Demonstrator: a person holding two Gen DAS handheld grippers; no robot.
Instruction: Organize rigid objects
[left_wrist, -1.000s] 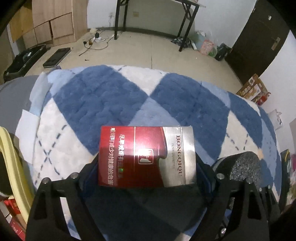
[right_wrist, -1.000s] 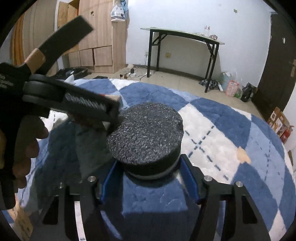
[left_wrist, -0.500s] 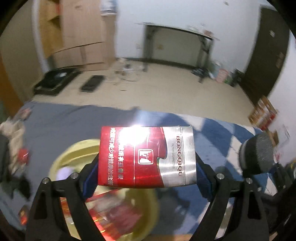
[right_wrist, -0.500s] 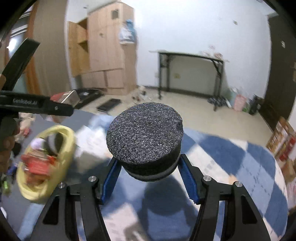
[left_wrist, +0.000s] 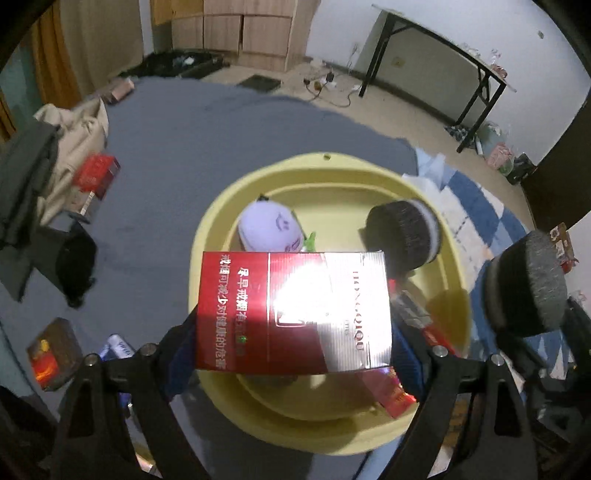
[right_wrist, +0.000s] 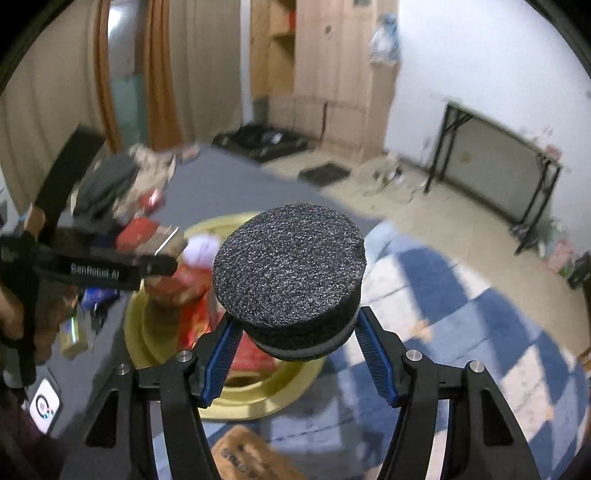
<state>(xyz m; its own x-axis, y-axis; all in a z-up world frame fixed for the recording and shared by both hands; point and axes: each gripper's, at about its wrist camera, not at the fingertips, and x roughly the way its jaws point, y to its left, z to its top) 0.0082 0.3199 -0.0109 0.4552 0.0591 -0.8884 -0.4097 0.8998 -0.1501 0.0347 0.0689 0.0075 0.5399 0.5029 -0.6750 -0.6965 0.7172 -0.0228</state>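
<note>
My left gripper is shut on a red and silver cigarette box and holds it over a yellow basin. The basin holds a purple plush toy, a black foam disc and red packets. My right gripper is shut on a second black foam disc, held above the basin's right edge. That disc also shows at the right of the left wrist view. The left gripper shows at the left of the right wrist view.
The basin sits on a grey sheet, beside a blue and white checked blanket. Clothes, a red box, a black cloth and small packets lie left of the basin. A black table stands by the far wall.
Both grippers have swung left, from over the checked blanket to over the yellow basin. Each still holds its object.
</note>
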